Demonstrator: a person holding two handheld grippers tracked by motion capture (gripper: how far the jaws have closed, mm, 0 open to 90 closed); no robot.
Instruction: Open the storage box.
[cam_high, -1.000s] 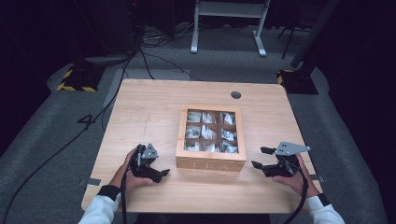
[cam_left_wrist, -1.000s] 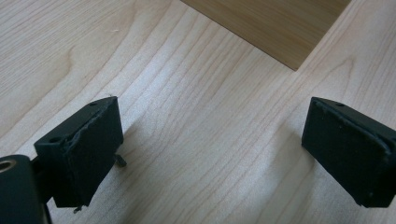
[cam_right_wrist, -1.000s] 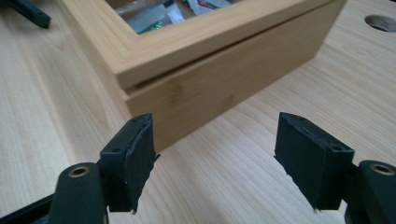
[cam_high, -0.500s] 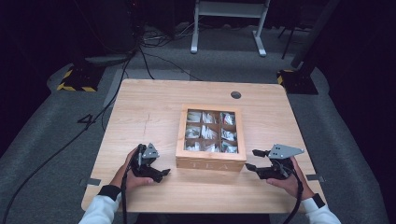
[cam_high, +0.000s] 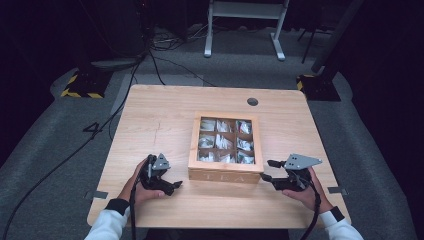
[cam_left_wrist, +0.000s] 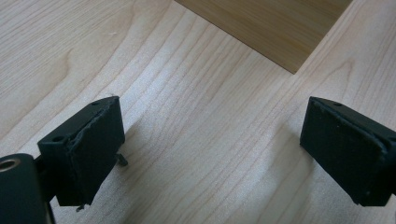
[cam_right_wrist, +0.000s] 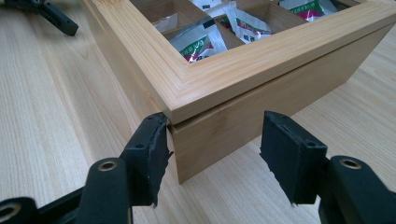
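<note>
The left tool (cam_high: 167, 186) rests on the pale, fine-grained wooden table (cam_high: 160, 120), its black padded jaws spread wide over bare wood. At mid-table sits the square bamboo tea box (cam_high: 226, 147), its lid framing a window over a grid of compartments with foil sachets, lettered front towards the person. The right tool (cam_right_wrist: 212, 154) straddles the box's near right corner, jaws apart and just closing, pads not yet pressing.
</note>
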